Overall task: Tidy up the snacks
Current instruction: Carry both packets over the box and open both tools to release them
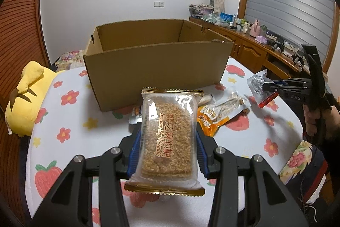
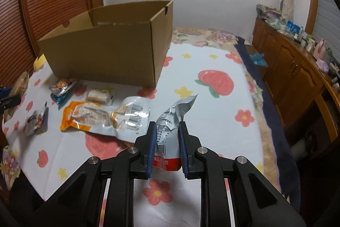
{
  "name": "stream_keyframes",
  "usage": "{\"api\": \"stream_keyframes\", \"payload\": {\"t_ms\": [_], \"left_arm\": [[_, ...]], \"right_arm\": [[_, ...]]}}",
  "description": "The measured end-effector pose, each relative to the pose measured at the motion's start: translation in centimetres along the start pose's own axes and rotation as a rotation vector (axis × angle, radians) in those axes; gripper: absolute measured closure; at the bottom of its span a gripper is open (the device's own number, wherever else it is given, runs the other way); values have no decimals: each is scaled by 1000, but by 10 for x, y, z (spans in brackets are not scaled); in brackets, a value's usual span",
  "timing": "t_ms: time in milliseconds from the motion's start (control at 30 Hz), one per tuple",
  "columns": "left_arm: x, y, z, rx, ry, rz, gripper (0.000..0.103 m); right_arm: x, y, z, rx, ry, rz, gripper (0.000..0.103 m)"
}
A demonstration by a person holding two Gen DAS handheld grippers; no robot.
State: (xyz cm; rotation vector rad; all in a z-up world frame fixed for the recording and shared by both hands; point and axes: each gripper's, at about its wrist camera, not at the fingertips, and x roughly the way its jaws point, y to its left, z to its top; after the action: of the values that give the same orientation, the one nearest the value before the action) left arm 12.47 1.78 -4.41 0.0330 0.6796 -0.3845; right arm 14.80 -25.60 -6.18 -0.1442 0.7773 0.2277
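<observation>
Two claws: each clamped on one snack.
Left claw (image 1: 169,137): grips sesame candy bar (image 1: 169,135), held before cardboard box (image 1: 157,65).
Right claw (image 2: 167,146): pinches silver packet (image 2: 170,131), right of box.
Box interior: hidden.
Loose snacks: orange pouch (image 2: 91,116) on bed (image 2: 212,116) before box.

Quick count: one cardboard box (image 2: 110,50), six snack packs total, so four loose on the bed (image 2: 212,120) (orange pouch (image 2: 91,116) included) plus one in each pair of tongs. One yellow plush (image 1: 27,97).
</observation>
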Motion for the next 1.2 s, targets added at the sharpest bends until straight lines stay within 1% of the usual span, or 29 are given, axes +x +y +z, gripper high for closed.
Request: {"api": "stream_keyframes", "payload": {"t_ms": [133, 300, 700, 967, 1200], "left_arm": [[-2, -2, 8, 4, -15, 3, 59], [-6, -4, 18, 9, -32, 4, 59], [-10, -3, 41, 21, -63, 18, 59], [-18, 5, 68, 22, -99, 21, 59], [-9, 13, 95, 34, -112, 42, 59]], "right_arm": [[-16, -1, 7, -5, -35, 1, 85], [-34, 8, 15, -27, -77, 20, 85], [-61, 47, 43, -99, -155, 95, 85], [-68, 75, 72, -159, -204, 137, 85], [-55, 89, 107, -183, -229, 174, 85]]}}
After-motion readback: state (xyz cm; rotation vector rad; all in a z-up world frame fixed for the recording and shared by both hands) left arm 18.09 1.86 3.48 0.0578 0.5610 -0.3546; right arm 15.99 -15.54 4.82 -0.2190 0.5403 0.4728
